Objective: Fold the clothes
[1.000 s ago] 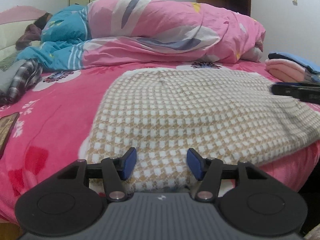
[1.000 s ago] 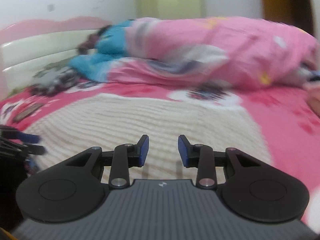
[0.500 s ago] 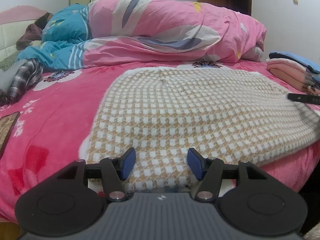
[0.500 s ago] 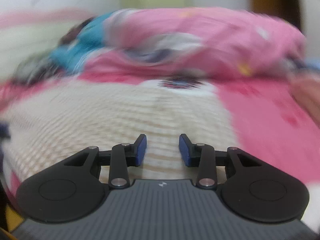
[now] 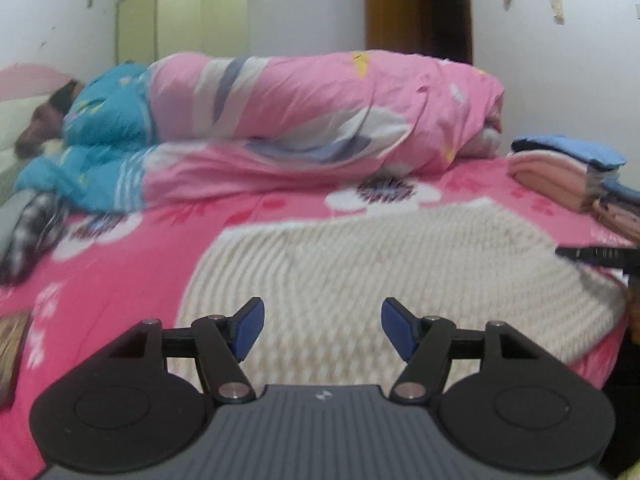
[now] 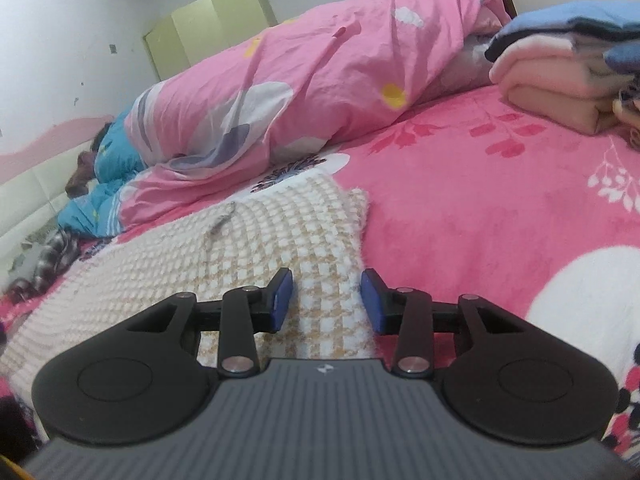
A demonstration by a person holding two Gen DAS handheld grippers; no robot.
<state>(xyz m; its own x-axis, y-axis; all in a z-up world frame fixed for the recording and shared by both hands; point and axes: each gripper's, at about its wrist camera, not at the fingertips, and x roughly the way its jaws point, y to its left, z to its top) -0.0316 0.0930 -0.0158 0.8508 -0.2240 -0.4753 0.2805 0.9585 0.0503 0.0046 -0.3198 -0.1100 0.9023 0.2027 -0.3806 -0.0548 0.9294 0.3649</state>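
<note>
On the bed (image 5: 120, 264), a cream-and-tan checked knit garment (image 5: 360, 264) lies spread flat over the pink floral cover. The left claw (image 5: 322, 330) is positioned at the garment's near edge, its blue pads (image 5: 248, 326) apart with nothing between them. The right claw (image 6: 326, 300) is positioned at the garment's right side edge, its fingers apart; the knit fabric shows in the gap, but contact cannot be confirmed. A rolled pink duvet (image 6: 320, 68) lies beyond the garment. A stack of folded clothes (image 6: 560, 84) rests to the right, well apart.
</note>
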